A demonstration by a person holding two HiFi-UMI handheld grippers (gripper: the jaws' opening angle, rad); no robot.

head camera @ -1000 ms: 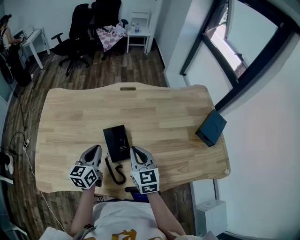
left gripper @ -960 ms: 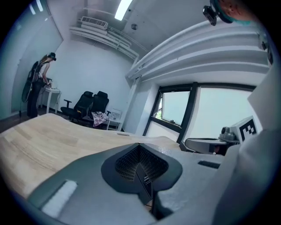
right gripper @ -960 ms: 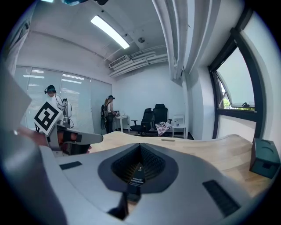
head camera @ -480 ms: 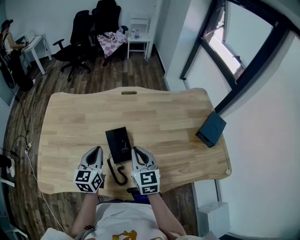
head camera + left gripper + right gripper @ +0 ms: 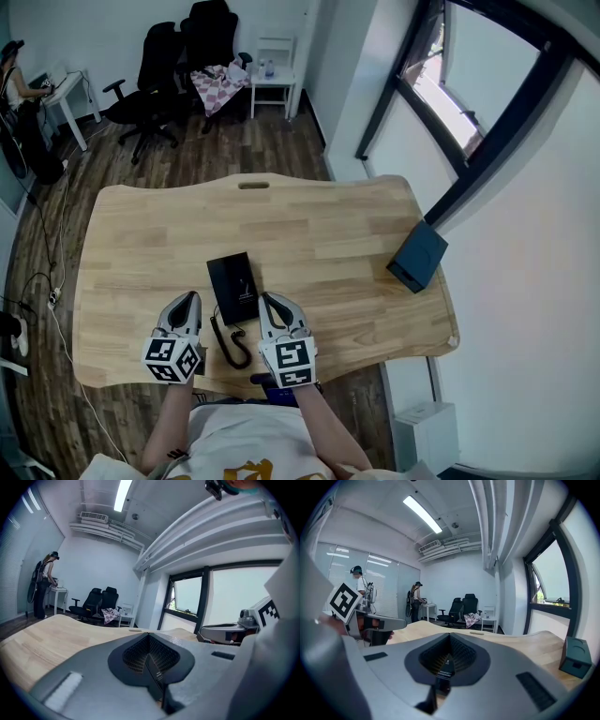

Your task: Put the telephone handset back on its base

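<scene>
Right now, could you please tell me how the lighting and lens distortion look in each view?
Head view: even daylight, sharp; the wide lens bows the table edge and window frame. Left gripper view: fisheye circle with dark corners, ceiling light blown out, the left gripper slightly soft up close. Right gripper view: same dark corners, strip light glaring, window bright.

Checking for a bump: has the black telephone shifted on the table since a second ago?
No. The telephone keeps its place against the handle slot and the dark box.
</scene>
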